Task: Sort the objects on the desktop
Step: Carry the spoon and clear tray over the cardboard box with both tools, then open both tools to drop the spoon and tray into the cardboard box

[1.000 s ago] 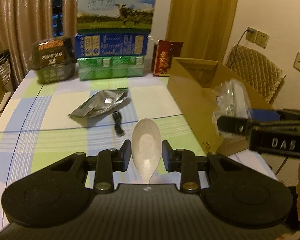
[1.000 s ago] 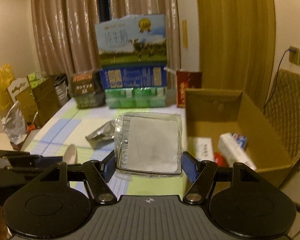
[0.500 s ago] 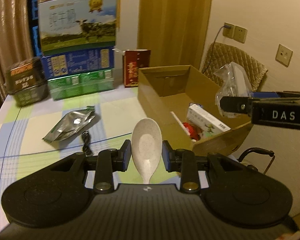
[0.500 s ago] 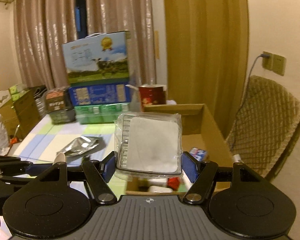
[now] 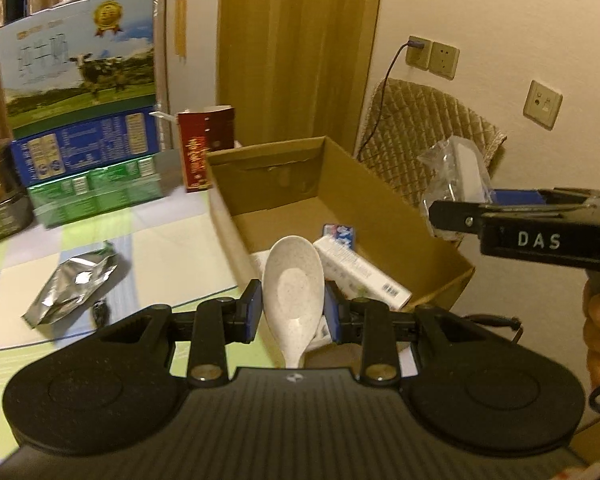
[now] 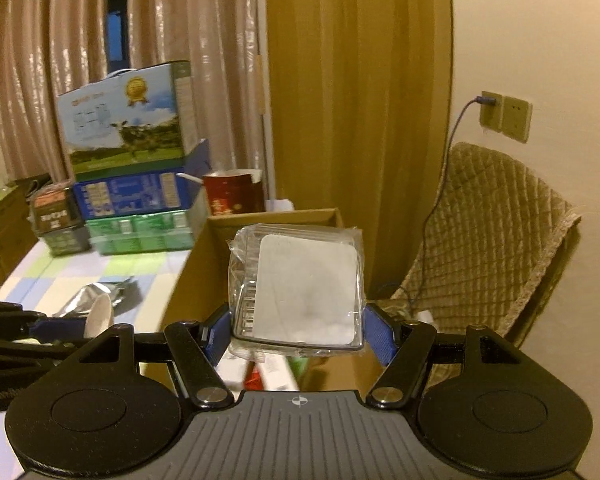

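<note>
Spoon (image 5: pixel 293 292): pale speckled, bowl upward, handle running down toward the tool body.
Left tongs (image 5: pixel 292 314): pinching the spoon at the lower bowl, held over the near edge of the cardboard box (image 5: pixel 380 200).
Packet (image 6: pixel 300 292): clear plastic wrap around a flat white pad with a dark-rimmed edge.
Right tongs (image 6: pixel 298 334): clamped on the packet's two sides, above the box.
Box contents: a white carton (image 5: pixel 360 272) lying inside.
Table (image 5: pixel 172 240): checked cloth, with a silver foil pouch (image 5: pixel 72 290) lying left of the box.
</note>
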### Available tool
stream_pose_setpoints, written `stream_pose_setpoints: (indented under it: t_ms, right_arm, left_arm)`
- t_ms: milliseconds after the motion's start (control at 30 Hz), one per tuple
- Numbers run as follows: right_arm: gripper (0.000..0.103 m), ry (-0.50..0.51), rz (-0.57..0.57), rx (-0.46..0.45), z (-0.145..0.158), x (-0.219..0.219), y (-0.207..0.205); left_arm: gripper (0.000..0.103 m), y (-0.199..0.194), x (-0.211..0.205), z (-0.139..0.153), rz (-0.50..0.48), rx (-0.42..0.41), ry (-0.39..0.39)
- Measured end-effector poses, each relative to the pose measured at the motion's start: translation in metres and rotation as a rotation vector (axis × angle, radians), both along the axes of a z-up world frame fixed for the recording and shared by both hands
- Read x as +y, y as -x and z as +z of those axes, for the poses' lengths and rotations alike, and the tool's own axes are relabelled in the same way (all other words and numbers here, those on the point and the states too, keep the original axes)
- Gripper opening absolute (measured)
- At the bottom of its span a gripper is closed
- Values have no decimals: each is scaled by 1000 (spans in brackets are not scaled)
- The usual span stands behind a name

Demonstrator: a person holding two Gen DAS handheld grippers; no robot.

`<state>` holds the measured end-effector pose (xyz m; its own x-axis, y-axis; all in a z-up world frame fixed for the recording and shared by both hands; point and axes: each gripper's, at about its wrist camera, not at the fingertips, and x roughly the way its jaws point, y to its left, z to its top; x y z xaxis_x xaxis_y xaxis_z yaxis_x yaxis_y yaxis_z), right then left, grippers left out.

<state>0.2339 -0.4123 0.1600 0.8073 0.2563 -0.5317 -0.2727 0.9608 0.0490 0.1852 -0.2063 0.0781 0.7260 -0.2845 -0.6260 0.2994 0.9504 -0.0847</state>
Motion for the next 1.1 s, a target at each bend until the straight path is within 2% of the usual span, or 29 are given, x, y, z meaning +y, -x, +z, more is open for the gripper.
stream_pose_setpoints:
  t_ms: [300,700,867,900,1100]
  right_arm:
    - [66,13,4,31,-12,-11,-40]
    - [66,43,10,68,-34,-2,-74]
    - [66,47,13,82,-39,-2,-77]
    - [66,50,15,83,-40,-3,-78]
    - [66,53,26,90,-41,1,-78]
  left_arm:
    - [27,-53,-20,-2,-8,17,72]
    - [27,-107,-22,-16,42,34,189]
    - [30,-116,-24,-28,56,63,172]
    - [34,-116,-24,-29,63,59,158]
    - [34,-108,-11,-33,88,44,106]
